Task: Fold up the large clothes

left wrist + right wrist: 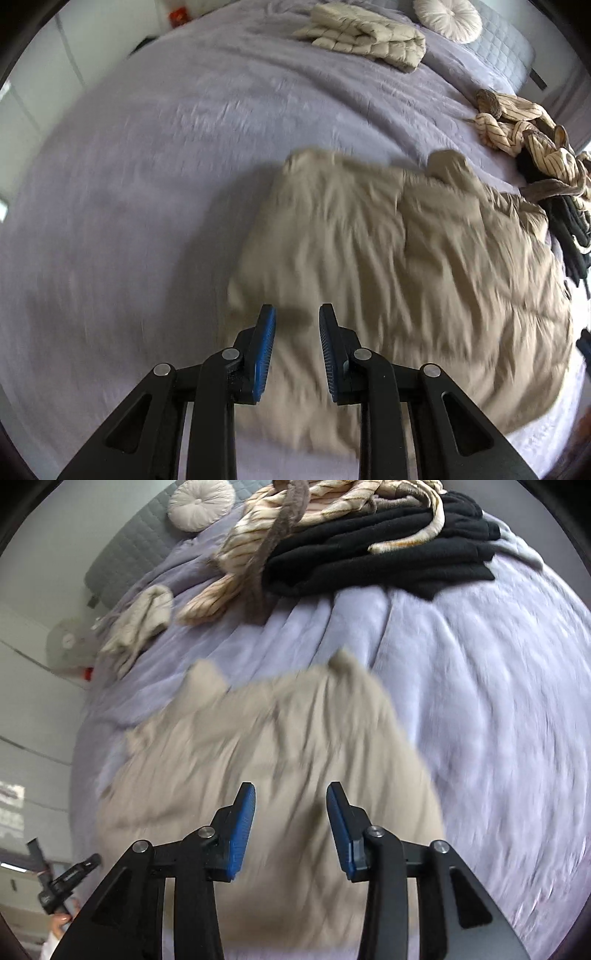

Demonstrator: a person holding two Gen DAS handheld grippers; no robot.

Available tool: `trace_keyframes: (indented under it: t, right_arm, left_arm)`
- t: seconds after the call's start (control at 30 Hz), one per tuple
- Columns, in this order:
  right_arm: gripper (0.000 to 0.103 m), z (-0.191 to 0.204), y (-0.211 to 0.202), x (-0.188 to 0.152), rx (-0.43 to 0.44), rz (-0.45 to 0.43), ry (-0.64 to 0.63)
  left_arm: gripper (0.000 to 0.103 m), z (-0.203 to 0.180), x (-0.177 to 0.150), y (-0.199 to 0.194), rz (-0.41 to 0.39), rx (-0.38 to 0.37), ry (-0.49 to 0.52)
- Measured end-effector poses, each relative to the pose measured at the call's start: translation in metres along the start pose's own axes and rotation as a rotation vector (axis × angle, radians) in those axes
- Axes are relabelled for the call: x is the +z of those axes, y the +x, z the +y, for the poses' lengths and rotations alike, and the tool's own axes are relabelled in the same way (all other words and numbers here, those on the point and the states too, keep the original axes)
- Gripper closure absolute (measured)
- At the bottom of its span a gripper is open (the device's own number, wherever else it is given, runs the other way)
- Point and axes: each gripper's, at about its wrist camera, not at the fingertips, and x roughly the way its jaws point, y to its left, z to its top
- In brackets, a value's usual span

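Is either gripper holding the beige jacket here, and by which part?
Neither. Left gripper and right gripper are both open above the beige jacket, gripping nothing.

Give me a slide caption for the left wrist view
Open left gripper above a beige quilted jacket on a lilac bedspread.

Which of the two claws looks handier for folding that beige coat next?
Probably the left gripper: open, it hangs above the beige coat's near left edge, ready to pinch it. The right gripper, also open, sits over the coat's middle, away from any edge. Blur makes this uncertain.
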Motion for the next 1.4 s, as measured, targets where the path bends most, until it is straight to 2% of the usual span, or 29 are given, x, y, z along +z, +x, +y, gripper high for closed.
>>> trace_keyframes:
  t: [0.07, 0.1, 0.13, 0.17, 0.2, 0.27, 0.33, 0.43, 0.47, 0.53, 0.6, 0.63, 0.77, 0.83, 0.97, 1.23, 1.27, 1.3, 1.33, 1.37, 1.4]
  right_arm:
    - [0.059, 0.002, -0.008, -0.022, 0.018, 0.022, -0.004]
    - [0.059, 0.003, -0.009, -0.029, 0.024, 0.032, -0.002]
    - [0.059, 0.003, -0.010, -0.038, 0.033, 0.046, 0.004]
    - [0.059, 0.002, -0.011, -0.048, 0.045, 0.061, 0.019]
    - [0.058, 0.001, -0.012, -0.056, 0.058, 0.071, 0.031]
    - [0.056, -0.004, -0.011, -0.071, 0.090, 0.099, 0.061]
    - [0.049, -0.008, -0.010, -0.087, 0.112, 0.118, 0.083]
    - [0.031, -0.016, -0.008, -0.106, 0.138, 0.134, 0.115]
    - [0.018, -0.020, -0.005, -0.111, 0.159, 0.141, 0.137]
    - [0.016, -0.029, 0.001, -0.117, 0.188, 0.148, 0.184]
    - [0.002, -0.039, 0.009, -0.122, 0.219, 0.155, 0.235]
    - [0.000, -0.044, 0.012, -0.124, 0.232, 0.146, 0.257]
    - [0.000, -0.060, 0.027, -0.129, 0.343, 0.166, 0.359]
    - [0.000, -0.063, 0.032, -0.127, 0.370, 0.156, 0.389]
    - [0.000, -0.078, 0.044, -0.119, 0.461, 0.110, 0.460]
    - [0.000, -0.085, 0.083, -0.097, 0.619, 0.083, 0.552]
    - [0.000, -0.083, 0.087, -0.094, 0.633, 0.077, 0.559]
    - [0.000, -0.083, 0.091, -0.091, 0.655, 0.080, 0.573]
    - [0.000, -0.083, 0.094, -0.091, 0.659, 0.088, 0.590]
    - [0.001, -0.084, 0.095, -0.090, 0.659, 0.097, 0.605]
    - [0.007, -0.082, 0.096, -0.091, 0.662, 0.105, 0.613]
  left_arm:
    - [0.076, 0.004, -0.018, -0.005, 0.018, -0.013, -0.030]
    - [0.070, 0.005, -0.024, -0.007, 0.021, -0.019, -0.038]
    - [0.037, 0.006, -0.032, -0.011, 0.020, -0.033, -0.046]
    - [0.012, 0.006, -0.040, -0.015, 0.006, -0.046, -0.048]
    - [0.010, 0.005, -0.045, -0.021, -0.018, -0.063, -0.041]
    - [0.010, 0.001, -0.056, -0.029, -0.033, -0.088, -0.002]
    - [0.010, 0.000, -0.065, -0.030, -0.025, -0.085, 0.013]
    - [0.010, 0.001, -0.076, -0.023, 0.001, -0.096, 0.021]
    - [0.010, 0.005, -0.078, -0.019, 0.011, -0.104, 0.008]
    - [0.010, 0.014, -0.082, -0.008, 0.029, -0.116, -0.044]
    - [0.010, 0.023, -0.086, 0.005, 0.061, -0.175, -0.097]
    - [0.010, 0.026, -0.088, 0.009, 0.069, -0.197, -0.117]
    - [0.010, 0.037, -0.093, 0.024, 0.088, -0.357, -0.210]
    - [0.010, 0.039, -0.093, 0.031, 0.088, -0.427, -0.242]
    - [0.010, 0.037, -0.087, 0.047, 0.080, -0.473, -0.266]
    - [0.010, 0.025, -0.063, 0.076, 0.053, -0.486, -0.315]
    - [0.013, 0.024, -0.060, 0.078, 0.050, -0.477, -0.317]
    - [0.022, 0.024, -0.057, 0.079, 0.044, -0.472, -0.320]
    - [0.048, 0.024, -0.055, 0.080, 0.046, -0.486, -0.318]
    - [0.065, 0.024, -0.053, 0.079, 0.054, -0.503, -0.322]
    - [0.071, 0.025, -0.052, 0.077, 0.052, -0.510, -0.324]
